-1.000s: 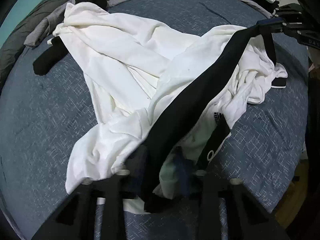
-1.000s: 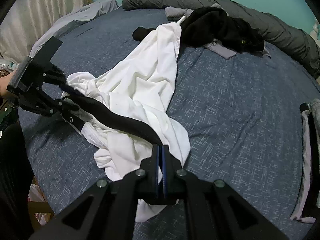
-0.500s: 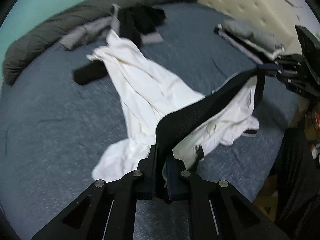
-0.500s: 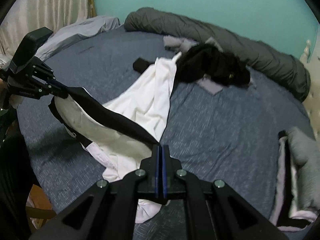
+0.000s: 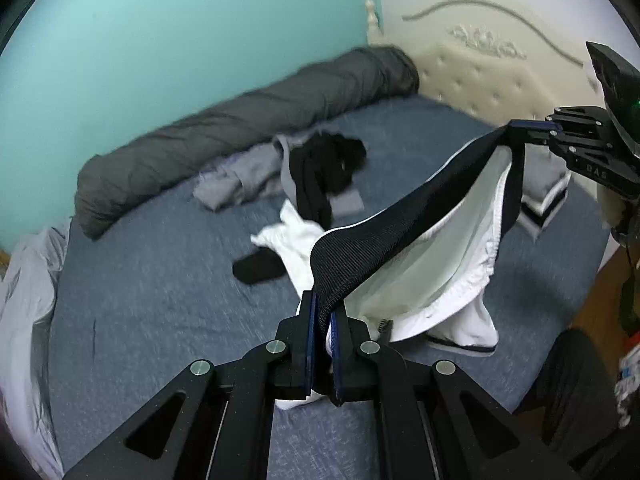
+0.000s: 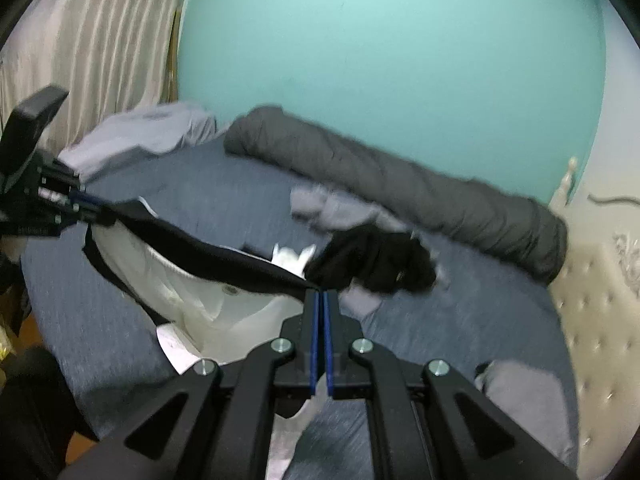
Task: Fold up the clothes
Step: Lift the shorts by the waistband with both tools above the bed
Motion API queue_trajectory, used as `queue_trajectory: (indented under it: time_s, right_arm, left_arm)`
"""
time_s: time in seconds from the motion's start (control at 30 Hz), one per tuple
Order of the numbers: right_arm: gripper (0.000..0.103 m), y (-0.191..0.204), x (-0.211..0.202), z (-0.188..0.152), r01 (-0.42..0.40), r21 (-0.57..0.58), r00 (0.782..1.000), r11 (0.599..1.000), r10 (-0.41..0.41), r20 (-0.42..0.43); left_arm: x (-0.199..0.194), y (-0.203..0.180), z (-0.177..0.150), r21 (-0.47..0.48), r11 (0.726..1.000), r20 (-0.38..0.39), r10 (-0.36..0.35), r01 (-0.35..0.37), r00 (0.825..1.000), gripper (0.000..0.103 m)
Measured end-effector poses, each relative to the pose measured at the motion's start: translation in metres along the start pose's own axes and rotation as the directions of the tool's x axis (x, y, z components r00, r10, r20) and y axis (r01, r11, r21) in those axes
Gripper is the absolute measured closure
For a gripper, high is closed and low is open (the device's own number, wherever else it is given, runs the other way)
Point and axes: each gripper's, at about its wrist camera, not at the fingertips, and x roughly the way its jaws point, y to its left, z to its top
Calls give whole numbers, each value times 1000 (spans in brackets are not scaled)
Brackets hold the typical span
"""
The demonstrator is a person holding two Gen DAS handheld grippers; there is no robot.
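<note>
the garment (image 5: pixel 436 264) is being held up by its waistband (image 5: pixel 392 232), jaws clamped at each end by the left gripper (image 5: pixel 323 320) and right gripper (image 6: pixel 320 300); spreading flat on the bed (image 5: pixel 160 280) is likely being called for next.

Both grippers are up in the air, facing each other w/ the black waistband (image 5: pixel 400 224) stretched between them. Left gripper (image 5: pixel 323 320) is clamped tight on one end, blue pads (image 5: pixel 310 344) pinching the fabric. Right gripper (image 6: pixel 320 304) is closed on the other end, pads (image 6: pixel 315 340) basically touching.
</note>
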Motion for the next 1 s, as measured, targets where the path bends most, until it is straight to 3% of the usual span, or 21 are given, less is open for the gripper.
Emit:
queue_trajectory:
  time_s: [0.17,0.37,0.5,0.63,1.0]
  right_arm:
    - [101,-10,-27,36,3,20,999,1000,-4,54]
    - [101,-16,-31,30,-83,105,996,991,79,42]
    - [101,-10,-13,8,-135,132,990,982,138,-20]
    - [101,2,28,-26,-206,186,959,961,235,-155]
    - [101,35,130,-146,-192,295,881,936,297,-369]
  left_arm:
    - [-28,1,18,-11,1000,48,7,-7,999,96]
    - [-35,-3,15,-27,999,54,-15,17,998,96]
    - [-12,-12,-8,-38,998,-6,-42,42,999,96]
    - [26,-18,-44,-85,994,-93,-77,70,993,96]
    - [137,-15,-140,-239,966,-283,-166,98,945,95]
